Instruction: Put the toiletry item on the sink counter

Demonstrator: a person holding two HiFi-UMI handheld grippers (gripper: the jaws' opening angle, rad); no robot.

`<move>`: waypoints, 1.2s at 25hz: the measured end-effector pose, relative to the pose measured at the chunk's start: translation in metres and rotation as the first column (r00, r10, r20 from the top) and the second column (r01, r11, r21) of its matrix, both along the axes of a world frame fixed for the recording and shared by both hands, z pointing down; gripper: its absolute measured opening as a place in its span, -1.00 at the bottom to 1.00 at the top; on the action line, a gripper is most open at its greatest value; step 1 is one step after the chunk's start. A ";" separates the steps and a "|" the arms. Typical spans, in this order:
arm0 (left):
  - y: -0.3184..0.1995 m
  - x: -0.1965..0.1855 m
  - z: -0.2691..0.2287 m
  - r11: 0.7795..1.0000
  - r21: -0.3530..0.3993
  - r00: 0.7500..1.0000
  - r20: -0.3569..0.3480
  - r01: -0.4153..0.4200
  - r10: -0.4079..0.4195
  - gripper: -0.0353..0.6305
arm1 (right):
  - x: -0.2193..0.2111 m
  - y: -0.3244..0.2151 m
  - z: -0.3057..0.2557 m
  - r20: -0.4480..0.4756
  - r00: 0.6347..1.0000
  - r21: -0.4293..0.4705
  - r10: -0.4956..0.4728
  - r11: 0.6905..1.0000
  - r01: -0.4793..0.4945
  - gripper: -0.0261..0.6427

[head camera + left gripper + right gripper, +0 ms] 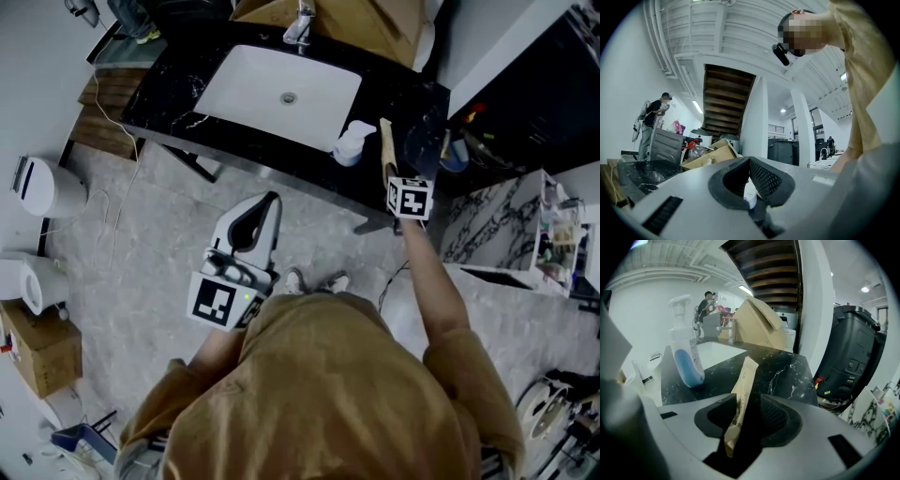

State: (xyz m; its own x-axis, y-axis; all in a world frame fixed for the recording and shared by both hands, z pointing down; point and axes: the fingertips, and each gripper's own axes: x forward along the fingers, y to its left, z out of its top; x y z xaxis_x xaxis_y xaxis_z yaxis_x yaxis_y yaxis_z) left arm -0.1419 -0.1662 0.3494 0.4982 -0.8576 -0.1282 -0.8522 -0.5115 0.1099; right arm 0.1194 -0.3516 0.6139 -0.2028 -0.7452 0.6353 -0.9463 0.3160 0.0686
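Note:
A long tan packet (743, 390) stands tilted between the jaws of my right gripper (749, 420). It leans on the left jaw, with a gap to the right jaw, so the gripper is open. Its far end rests on the black marble counter (783, 369). In the head view the packet (385, 150) lies over the counter's (412, 122) right part, beside a white and blue pump bottle (352, 142). My left gripper (258, 214) hangs over the floor, below the counter, shut on a small white item (750, 194).
A white sink basin (281, 94) with a faucet (300, 23) fills the counter's middle. The pump bottle (686, 352) stands left of the packet. A black bin (855, 352) is to the right and a cardboard box (757, 326) behind. A person (651, 119) stands far off.

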 end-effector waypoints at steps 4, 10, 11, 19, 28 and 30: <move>0.001 0.007 -0.002 0.999 0.007 0.999 -0.021 -0.032 0.033 -0.88 | 0.004 0.006 -0.006 0.059 0.998 -0.001 0.025 1.000 -0.025 -0.18; 0.001 0.015 0.013 0.997 -0.026 0.996 0.028 -0.079 0.080 -0.88 | 0.014 0.028 -0.007 0.108 0.992 -0.005 0.071 0.997 -0.071 -0.10; 0.001 0.017 0.016 0.996 -0.032 0.995 0.038 -0.087 0.088 -0.88 | 0.017 0.031 -0.007 0.112 0.990 -0.002 0.083 0.997 -0.083 -0.10; 0.001 0.034 0.013 0.986 -0.017 0.985 0.037 -0.168 0.169 -0.88 | 0.056 0.050 -0.035 0.185 0.960 0.043 0.210 0.974 -0.221 -0.20; 0.003 0.039 0.003 0.980 0.011 0.980 0.028 -0.200 0.199 -0.88 | 0.085 0.070 -0.053 0.240 0.932 0.065 0.270 0.954 -0.293 -0.73; 0.004 0.038 -0.003 0.980 0.028 0.980 0.023 -0.199 0.198 -0.88 | 0.088 0.071 -0.058 0.261 0.926 0.073 0.273 0.951 -0.301 -0.87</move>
State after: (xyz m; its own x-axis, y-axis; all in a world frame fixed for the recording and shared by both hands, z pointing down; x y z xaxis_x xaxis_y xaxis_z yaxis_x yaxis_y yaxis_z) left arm -0.1039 -0.1623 0.3468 0.6609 -0.7372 -0.1406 -0.7352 -0.6736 0.0760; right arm 0.2071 -0.2808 0.5556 -0.1082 -0.8567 0.5044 -0.9870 0.0319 -0.1575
